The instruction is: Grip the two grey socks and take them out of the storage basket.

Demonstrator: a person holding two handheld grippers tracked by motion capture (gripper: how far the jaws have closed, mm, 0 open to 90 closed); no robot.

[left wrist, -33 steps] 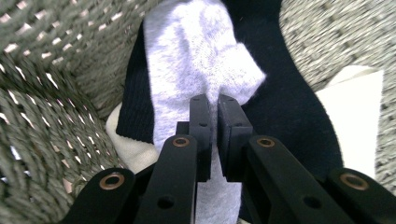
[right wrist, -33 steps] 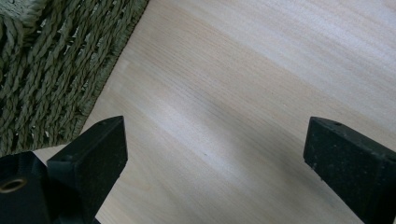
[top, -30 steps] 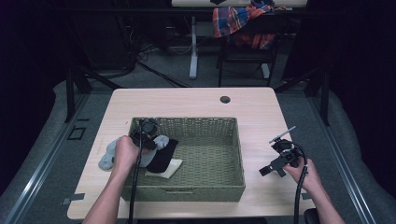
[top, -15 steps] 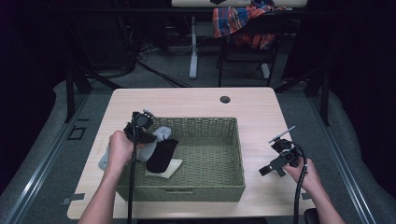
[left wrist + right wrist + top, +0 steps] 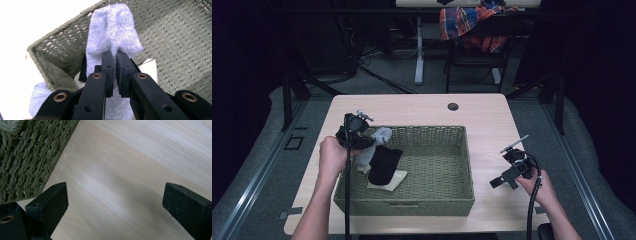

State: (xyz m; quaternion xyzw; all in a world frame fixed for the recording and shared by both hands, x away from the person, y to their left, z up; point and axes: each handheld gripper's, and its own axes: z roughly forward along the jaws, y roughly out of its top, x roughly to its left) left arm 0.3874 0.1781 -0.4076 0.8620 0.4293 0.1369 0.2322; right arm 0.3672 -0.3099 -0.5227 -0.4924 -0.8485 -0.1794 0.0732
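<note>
Left tool (image 5: 112, 62) pinching grey sock (image 5: 110, 27) over basket rim (image 5: 62, 27); right tool (image 5: 115, 202) wide above bare table (image 5: 130, 165).

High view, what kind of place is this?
Probably a lab or studio set up for recording: a lone wooden table on grey floor, dark surroundings, a desk and chair behind, and a hand-held gripper trailing cable.

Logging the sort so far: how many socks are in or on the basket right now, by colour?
Grey sock, draped over the basket rim and pinched by the left gripper: 1
Black sock, in the basket: 1
White sock, under the black one: 1
Total: 3
</note>
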